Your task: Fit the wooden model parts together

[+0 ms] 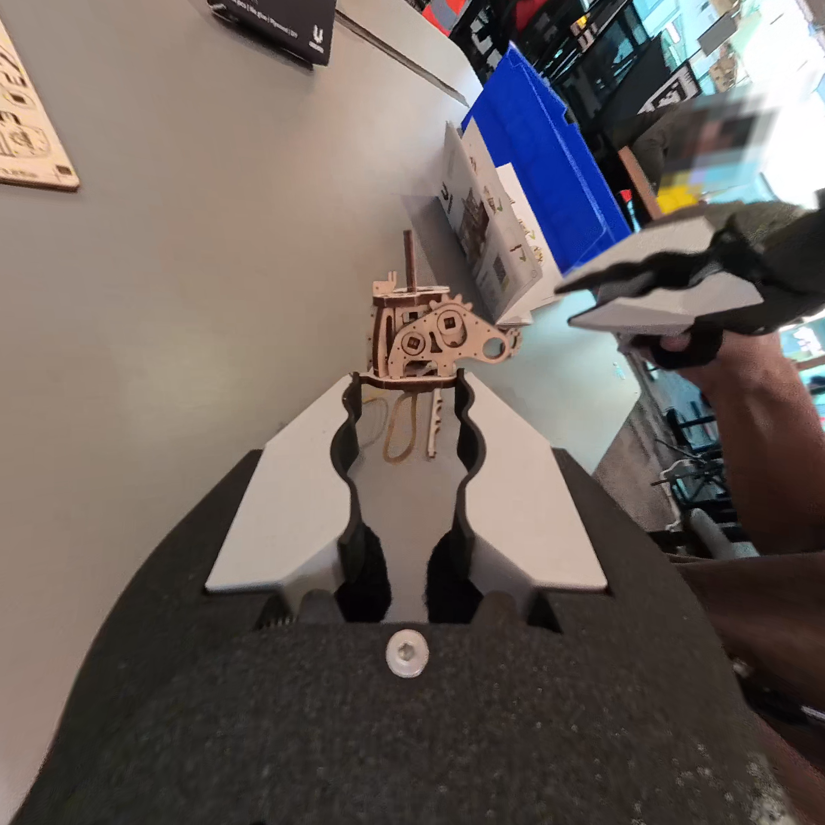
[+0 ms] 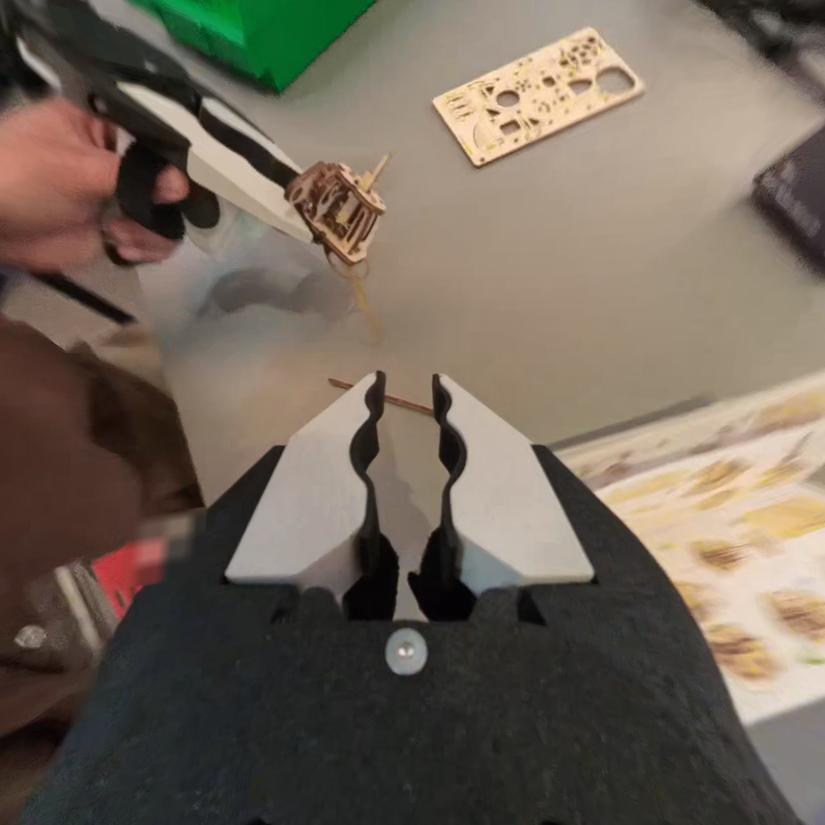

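The left gripper [image 1: 406, 379] is clamping the base plate of the wooden gearbox assembly [image 1: 428, 339], lifted off the grey table [image 1: 201, 268]. The right gripper [image 2: 405, 379] is hovering empty, jaws narrowly parted, directly over a thin wooden stick [image 2: 404, 402] (lying crosswise to its fingers), which lies nearer this gripper.

Wooden model [image 1: 428, 330] above rubber band [image 1: 402, 431], booklet [image 1: 486, 236] behind

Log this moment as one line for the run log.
left hand-held gripper: shut on wooden model | right hand-held gripper: open, empty | thin stick: on table
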A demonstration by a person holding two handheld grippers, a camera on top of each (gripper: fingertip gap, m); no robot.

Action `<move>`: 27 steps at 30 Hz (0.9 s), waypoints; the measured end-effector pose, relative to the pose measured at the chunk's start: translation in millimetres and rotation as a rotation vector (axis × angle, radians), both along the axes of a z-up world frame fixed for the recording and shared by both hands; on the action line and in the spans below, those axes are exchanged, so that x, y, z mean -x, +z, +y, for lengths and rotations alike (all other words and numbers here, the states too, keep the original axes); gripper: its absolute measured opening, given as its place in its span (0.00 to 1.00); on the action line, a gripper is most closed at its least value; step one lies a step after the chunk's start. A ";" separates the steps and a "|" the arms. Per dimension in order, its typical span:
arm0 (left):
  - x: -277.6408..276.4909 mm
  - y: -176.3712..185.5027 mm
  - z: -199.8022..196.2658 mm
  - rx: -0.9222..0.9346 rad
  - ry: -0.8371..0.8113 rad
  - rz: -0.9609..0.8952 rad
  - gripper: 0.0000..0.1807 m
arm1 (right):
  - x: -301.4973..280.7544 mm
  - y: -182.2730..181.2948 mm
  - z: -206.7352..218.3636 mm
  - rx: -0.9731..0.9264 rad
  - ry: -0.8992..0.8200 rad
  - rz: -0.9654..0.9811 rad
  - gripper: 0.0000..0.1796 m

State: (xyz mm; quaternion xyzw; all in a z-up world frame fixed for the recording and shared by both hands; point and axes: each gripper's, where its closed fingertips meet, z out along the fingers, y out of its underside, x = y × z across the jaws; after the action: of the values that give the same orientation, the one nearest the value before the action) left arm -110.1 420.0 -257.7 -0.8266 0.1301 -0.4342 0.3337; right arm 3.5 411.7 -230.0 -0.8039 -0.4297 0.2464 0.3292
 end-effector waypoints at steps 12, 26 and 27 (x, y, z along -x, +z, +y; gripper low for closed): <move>-18.9 -0.1 -3.4 -0.087 -0.058 0.094 0.22 | -17.0 -89.8 5.0 -0.096 -0.314 -0.130 0.18; -13.1 -2.2 -5.7 -0.109 -0.087 0.140 0.22 | -4.3 -88.4 5.4 -0.086 -0.216 -0.110 0.06; -12.9 -3.9 -7.0 -0.104 -0.100 0.147 0.22 | -3.3 -80.2 5.4 -0.123 -0.212 -0.072 0.06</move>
State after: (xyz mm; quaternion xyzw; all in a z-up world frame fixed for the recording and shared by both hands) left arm -97.1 413.0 -261.6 -0.8302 0.2175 -0.3811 0.3438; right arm 6.9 417.2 -310.1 -0.8315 -0.3682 0.1544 0.3862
